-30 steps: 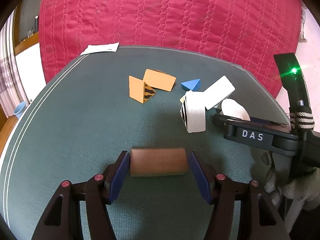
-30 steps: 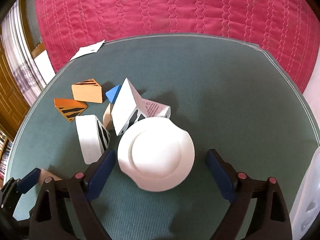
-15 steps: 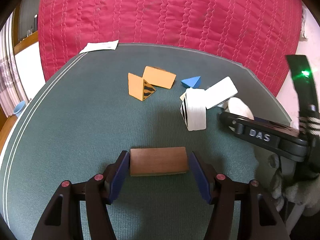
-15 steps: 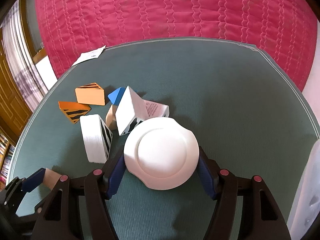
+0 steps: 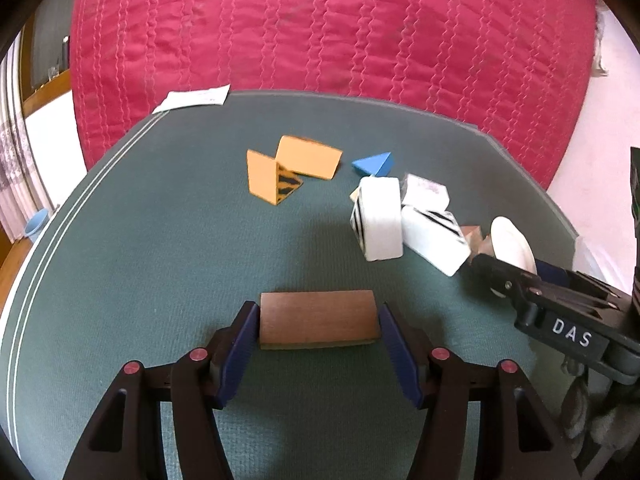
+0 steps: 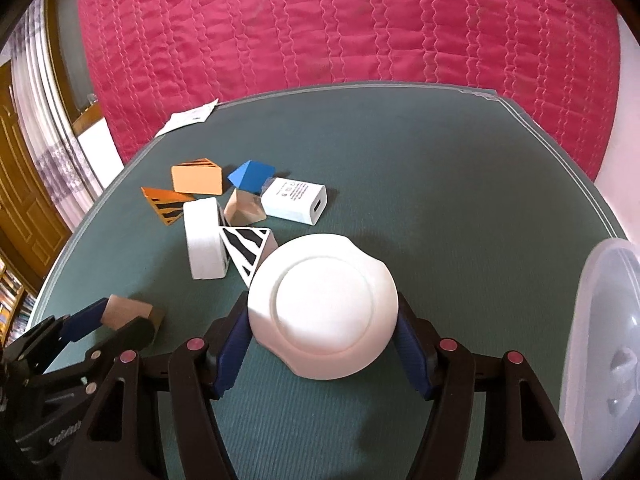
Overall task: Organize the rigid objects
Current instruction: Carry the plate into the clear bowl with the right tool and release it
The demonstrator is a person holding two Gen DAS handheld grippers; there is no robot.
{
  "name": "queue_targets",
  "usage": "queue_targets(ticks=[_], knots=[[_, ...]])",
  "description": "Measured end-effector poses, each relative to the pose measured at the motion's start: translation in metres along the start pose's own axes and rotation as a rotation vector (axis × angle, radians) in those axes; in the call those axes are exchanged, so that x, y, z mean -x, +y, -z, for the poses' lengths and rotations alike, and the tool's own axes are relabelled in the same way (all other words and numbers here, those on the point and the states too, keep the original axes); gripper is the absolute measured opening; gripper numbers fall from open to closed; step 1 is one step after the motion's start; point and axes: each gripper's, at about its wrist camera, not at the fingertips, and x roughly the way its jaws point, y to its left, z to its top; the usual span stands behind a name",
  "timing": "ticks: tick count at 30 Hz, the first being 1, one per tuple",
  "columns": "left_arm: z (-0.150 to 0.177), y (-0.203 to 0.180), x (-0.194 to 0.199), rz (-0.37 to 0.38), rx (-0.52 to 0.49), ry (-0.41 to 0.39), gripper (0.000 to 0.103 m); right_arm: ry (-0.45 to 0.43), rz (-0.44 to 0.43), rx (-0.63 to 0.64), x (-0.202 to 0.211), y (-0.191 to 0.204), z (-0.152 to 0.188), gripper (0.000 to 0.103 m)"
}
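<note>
The left gripper points down at a slant over the green table mat, its blue pads pressed against the two short ends of a brown wooden block, so it grasps the block near the mat's front edge. Whether the block rests on the mat or hangs just above it cannot be told. The right gripper slants down the same way and is clamped on a round white lid, a pad tight against each side; its jaws have just been closing, with the lid between them.

From the left wrist view, the lid shows only as a thin sliver behind the right gripper's black frame, and a wooden piece beside it is too hidden to name. From the right wrist view, only the end of the brown block shows between the left gripper's fingers.

Beyond the grippers, from left to right, lie two orange striped wedges, a white striped block, a white striped wedge, a pale wooden wedge, a blue wedge and a white charger, crowded together. A slip of paper lies at the mat's far left edge. A clear plastic tub is cut off at the right. A red quilted cover fills the background, with wooden doors at far left.
</note>
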Motion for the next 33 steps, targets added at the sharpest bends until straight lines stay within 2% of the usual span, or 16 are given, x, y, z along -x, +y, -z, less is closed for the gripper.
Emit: queue_targets(ticks=[10, 19, 26, 33], knots=[[-0.004, 0.001, 0.005, 0.004, 0.004, -0.029, 0.064, -0.027, -0.022, -0.028, 0.034, -0.011, 0.016, 0.067], [-0.005, -0.003, 0.008, -0.008, -0.002, -0.022, 0.064, -0.069, -0.011, -0.097, 0.074, -0.046, 0.026, 0.067], [-0.007, -0.014, 0.013, -0.001, -0.011, -0.009, 0.064, -0.113, 0.060, -0.142, 0.106, -0.079, 0.037, 0.067], [-0.012, -0.042, 0.021, 0.023, -0.076, -0.022, 0.064, -0.140, 0.148, -0.213, 0.132, -0.124, 0.050, 0.067]])
